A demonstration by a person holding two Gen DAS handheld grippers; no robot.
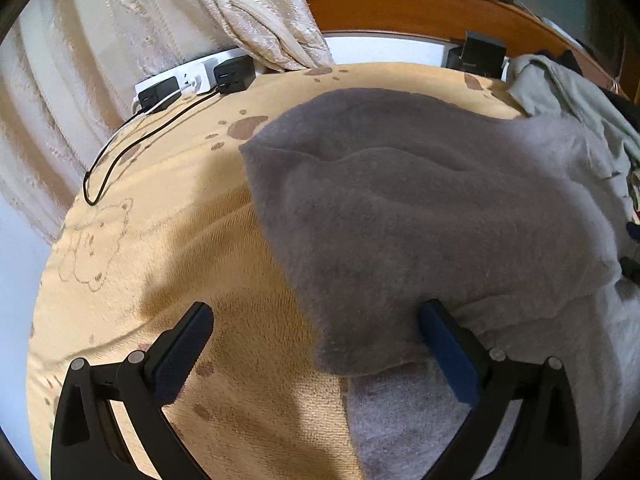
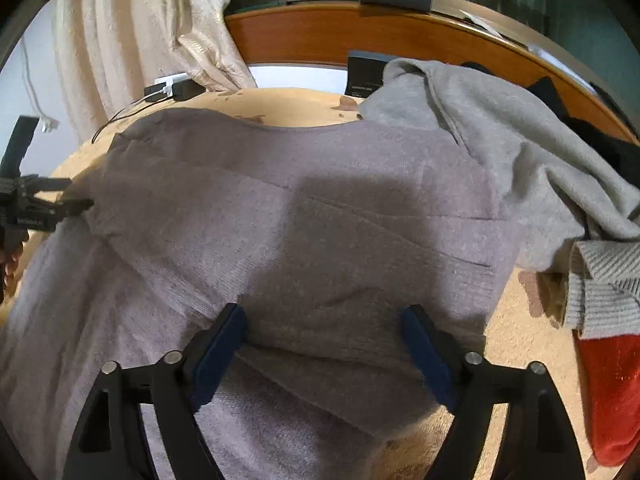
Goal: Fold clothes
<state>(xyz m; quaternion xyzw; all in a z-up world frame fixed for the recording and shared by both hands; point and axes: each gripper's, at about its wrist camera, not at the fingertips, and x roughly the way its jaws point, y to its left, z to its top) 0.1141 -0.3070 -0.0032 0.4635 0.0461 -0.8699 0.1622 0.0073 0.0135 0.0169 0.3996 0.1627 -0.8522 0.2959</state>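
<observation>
A lilac-grey knit sweater lies spread on a tan blanket, with one layer folded over another. My left gripper stands open over the sweater's folded left edge; one finger hangs over the blanket, the other over the knit. From the right wrist view, the left gripper sits at the sweater's far left edge. My right gripper is open wide, with a low ridge of the sweater lying between its fingers and not pinched.
A pale grey garment is heaped at the back right, beside a red and striped cloth. A power strip with black chargers and cables lies at the blanket's far left. A cream curtain and a wooden headboard bound the back.
</observation>
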